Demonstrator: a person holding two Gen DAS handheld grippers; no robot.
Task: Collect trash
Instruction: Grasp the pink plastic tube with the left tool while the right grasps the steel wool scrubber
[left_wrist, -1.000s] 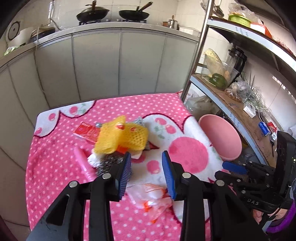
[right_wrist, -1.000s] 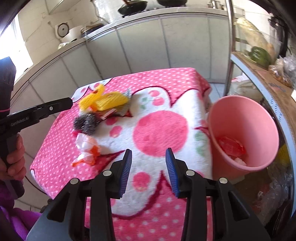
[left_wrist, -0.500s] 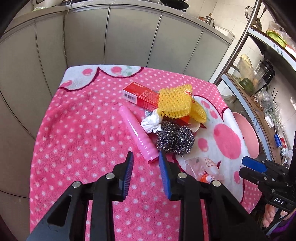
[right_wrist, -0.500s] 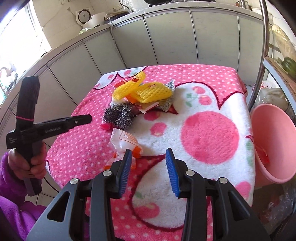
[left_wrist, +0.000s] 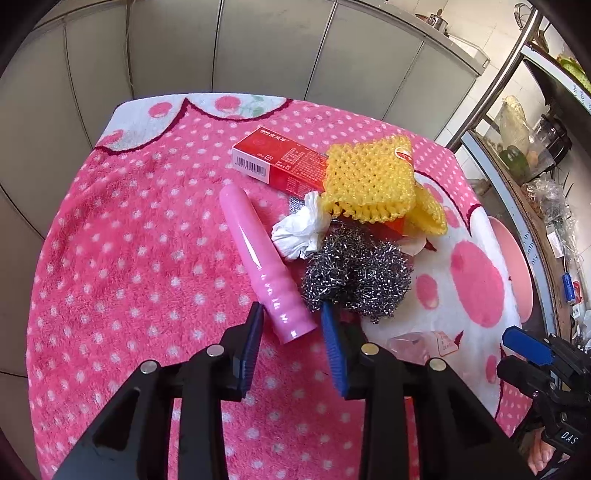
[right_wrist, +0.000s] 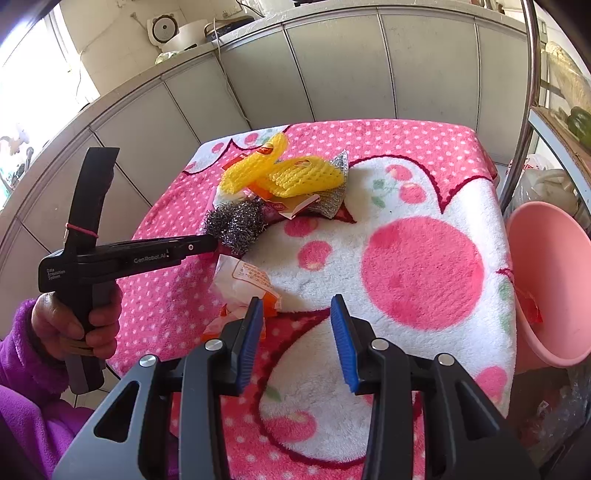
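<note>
Steel wool (left_wrist: 356, 275) crowds the pink tube (left_wrist: 264, 266); left side lies free.

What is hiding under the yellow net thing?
Under the yellow foam net you can see one end of the red box and a corner of crumpled white tissue. Anything further beneath is covered.

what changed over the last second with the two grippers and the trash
The left gripper swung from the plastic wrapper to the pink tube, its open jaws now straddling the tube's near end. The right gripper turned from the pink bin toward the wrapper, open and empty. The trash pile stayed put.
</note>
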